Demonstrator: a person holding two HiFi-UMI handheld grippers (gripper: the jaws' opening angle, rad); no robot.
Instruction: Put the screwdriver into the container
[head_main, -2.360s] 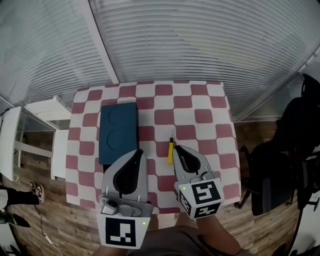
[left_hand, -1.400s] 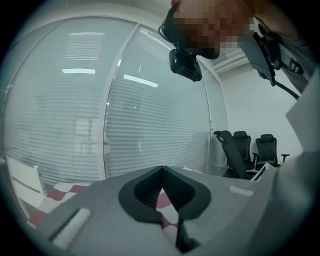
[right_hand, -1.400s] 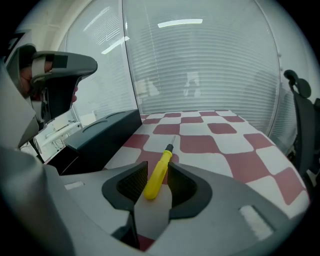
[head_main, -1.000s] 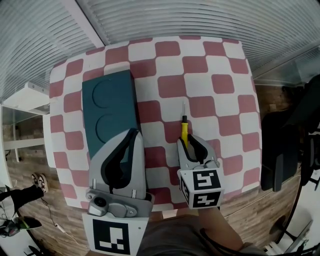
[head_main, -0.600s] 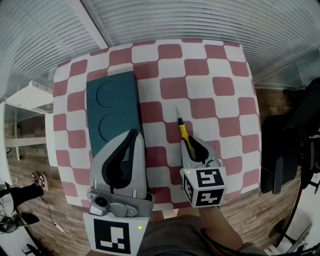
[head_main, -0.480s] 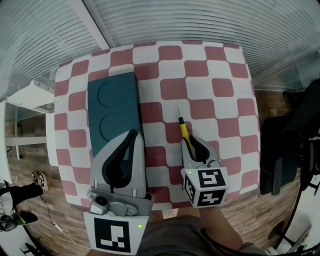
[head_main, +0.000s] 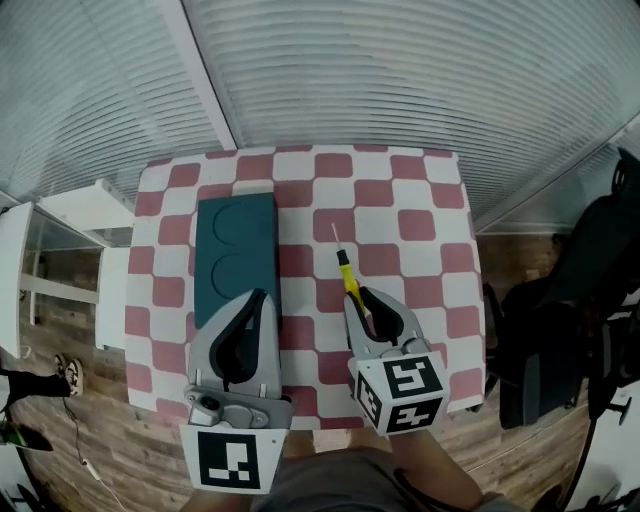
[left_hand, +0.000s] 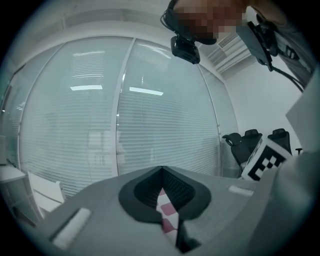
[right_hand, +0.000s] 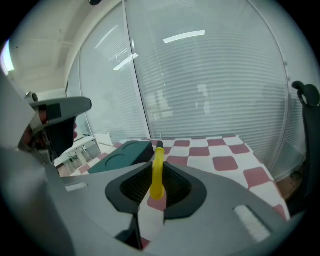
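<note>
Our right gripper (head_main: 362, 300) had just closed its jaws on the yellow handle of the screwdriver (head_main: 346, 275), shaft poking out ahead. The container (head_main: 236, 250), forward-left of it, had yet to receive it. Our left gripper (head_main: 255, 297) was closed and empty.

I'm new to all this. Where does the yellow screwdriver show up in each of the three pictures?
Head view: the screwdriver is just below centre, sticking out of the right gripper, tip pointing up the picture.
Left gripper view: not in it.
Right gripper view: dead centre, clamped between the jaws, pointing away from the camera.
Shared landmark: the red-and-white checked table.
</note>
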